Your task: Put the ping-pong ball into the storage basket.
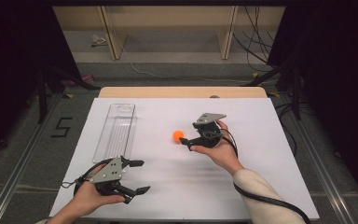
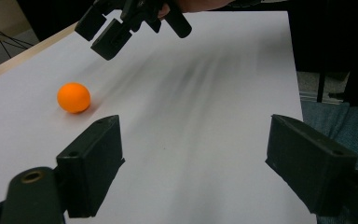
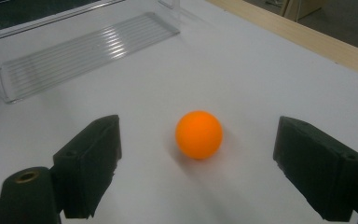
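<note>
Left gripper (image 1: pixel 139 176): black plastic body, two black jaws, each ending in a thick block-shaped pad with a slanted front face. Grey three-cornered metal plate (image 1: pixel 108 170) sits on top, behind the jaws, dotted with small dark screw heads. Thin black cable (image 1: pixel 85 173) loops out behind the body. In the left gripper view a round brass-coloured bushing (image 2: pixel 31 177) is set in the black arm below the left jaw, with a small round hole in each pad's top face. Right gripper (image 1: pixel 188 136): same black build, same grey plate (image 1: pixel 210 117) above the jaws. Thick black cable (image 1: pixel 265 199) trails behind it, past a cream-coloured sleeve (image 1: pixel 265 193).
</note>
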Demonstrator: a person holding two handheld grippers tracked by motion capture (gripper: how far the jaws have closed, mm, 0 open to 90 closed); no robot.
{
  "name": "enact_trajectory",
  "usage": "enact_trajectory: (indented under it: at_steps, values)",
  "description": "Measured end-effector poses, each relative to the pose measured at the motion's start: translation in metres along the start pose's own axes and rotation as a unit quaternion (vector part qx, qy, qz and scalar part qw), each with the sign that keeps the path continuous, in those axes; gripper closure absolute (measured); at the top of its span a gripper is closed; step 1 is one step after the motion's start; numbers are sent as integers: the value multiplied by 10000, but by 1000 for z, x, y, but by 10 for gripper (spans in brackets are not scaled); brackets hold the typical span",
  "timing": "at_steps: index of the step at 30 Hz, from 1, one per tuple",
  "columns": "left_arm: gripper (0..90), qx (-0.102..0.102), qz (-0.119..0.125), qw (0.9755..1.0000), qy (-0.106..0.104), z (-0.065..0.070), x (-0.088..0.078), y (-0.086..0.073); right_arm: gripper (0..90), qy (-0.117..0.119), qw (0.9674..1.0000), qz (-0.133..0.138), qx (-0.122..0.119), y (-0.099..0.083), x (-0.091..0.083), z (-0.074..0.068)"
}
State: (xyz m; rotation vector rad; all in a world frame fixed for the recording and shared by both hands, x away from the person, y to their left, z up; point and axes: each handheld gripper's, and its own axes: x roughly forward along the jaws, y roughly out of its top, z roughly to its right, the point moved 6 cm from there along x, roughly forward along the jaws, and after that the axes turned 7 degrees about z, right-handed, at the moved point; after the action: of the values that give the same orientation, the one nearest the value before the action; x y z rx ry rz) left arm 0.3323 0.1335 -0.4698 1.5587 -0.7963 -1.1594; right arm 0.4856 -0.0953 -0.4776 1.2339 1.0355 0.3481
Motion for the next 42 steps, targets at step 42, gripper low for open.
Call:
enact_trajectory:
  at_steps: [42]
  values:
    - [179,38,-26,10000,-45,1,0,0,282,-46,9979,-646,29,-22,70,6]
